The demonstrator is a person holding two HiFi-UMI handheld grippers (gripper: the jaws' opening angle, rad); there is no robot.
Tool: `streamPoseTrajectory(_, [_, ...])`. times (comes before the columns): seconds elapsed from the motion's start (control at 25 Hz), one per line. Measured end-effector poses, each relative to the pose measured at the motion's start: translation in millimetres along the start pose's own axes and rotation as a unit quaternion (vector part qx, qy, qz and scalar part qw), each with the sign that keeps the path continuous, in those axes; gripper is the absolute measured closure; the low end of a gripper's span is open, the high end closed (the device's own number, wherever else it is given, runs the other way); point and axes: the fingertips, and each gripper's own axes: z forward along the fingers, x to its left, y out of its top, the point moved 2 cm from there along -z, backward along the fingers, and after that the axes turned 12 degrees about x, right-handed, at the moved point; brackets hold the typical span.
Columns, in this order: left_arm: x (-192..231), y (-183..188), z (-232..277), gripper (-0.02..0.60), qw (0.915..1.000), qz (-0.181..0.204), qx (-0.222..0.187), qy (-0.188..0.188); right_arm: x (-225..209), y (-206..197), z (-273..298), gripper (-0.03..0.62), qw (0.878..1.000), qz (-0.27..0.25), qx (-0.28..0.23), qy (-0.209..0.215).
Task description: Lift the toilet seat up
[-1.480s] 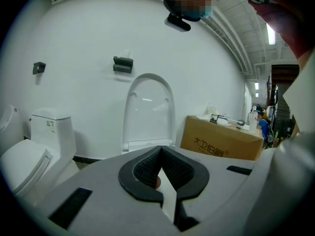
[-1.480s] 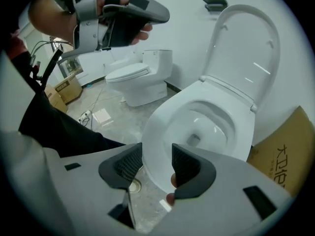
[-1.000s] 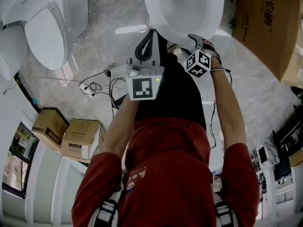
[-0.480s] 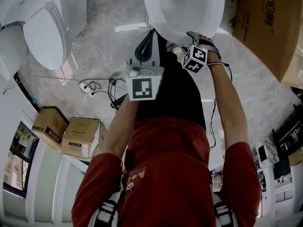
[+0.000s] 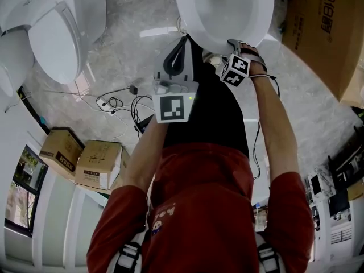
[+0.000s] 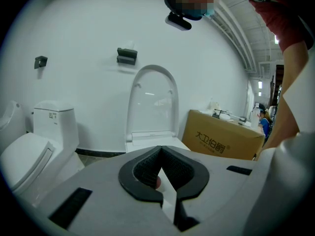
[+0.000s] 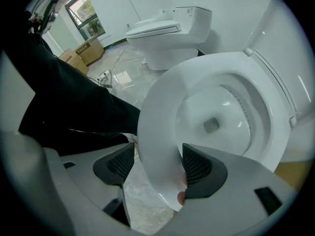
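Note:
The white toilet seat (image 5: 187, 16) lies round the bowl at the top middle of the head view, with its lid (image 6: 152, 102) standing upright against the wall. My right gripper (image 5: 227, 45) is at the seat's front rim. In the right gripper view it (image 7: 158, 167) straddles the seat rim (image 7: 157, 127), one dark pad (image 7: 197, 168) inside the ring and the other outside, both close against it. My left gripper (image 5: 181, 41) hangs just short of the bowl's front; in its own view the left gripper (image 6: 160, 154) is shut with nothing in it.
A second toilet (image 5: 54, 36) stands at the upper left, and a large cardboard box (image 5: 324, 33) at the upper right beside the bowl. Cables and a power strip (image 5: 122, 104) lie on the grey floor, with two small boxes (image 5: 96, 164) further left.
My right gripper has moved a little up and left, in toward the seat's front rim. The left gripper has hardly moved.

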Motion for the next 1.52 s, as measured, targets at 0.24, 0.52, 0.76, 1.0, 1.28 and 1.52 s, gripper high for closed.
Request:
streamPoseTrajectory(0.24, [2.9, -4.7, -2.2, 0.572, 1.0, -0.003, 0.005, 0.003, -3.5, 1.4, 7.0, 0.332, 0.999, -0.026, 0.018, -0.003])
streamPoseTrajectory(0.52, [6.5, -3.8, -0.7, 0.572, 1.0, 0.0, 0.006, 0.005, -2.8, 7.3, 9.8, 0.332, 0.997, -0.064, 0.038, 0.019])
streamPoseTrajectory(0.76, [2.3, 0.4, 1.4, 0.572, 1.0, 0.001, 0.006, 0.002, -1.3, 7.2, 9.3, 0.332, 0.996, -0.069, 0.049, 0.021])
streamPoseTrajectory(1.0, [0.9, 10.0, 0.7, 0.572, 1.0, 0.005, -0.001, 0.0, -2.3, 7.4, 1.9, 0.332, 0.996, -0.071, 0.048, 0.017])
streamPoseTrajectory(1.28, [2.6, 27.3, -3.1, 0.572, 0.9997, 0.019, -0.012, -0.003, -0.1, 6.7, -14.2, 0.333, 0.996, -0.074, 0.041, 0.015])
streamPoseTrajectory(1.52, [3.7, 45.4, -11.6, 0.572, 0.9993, 0.028, -0.025, 0.0, 2.9, 6.2, -25.6, 0.333, 0.996, -0.077, 0.041, 0.007])
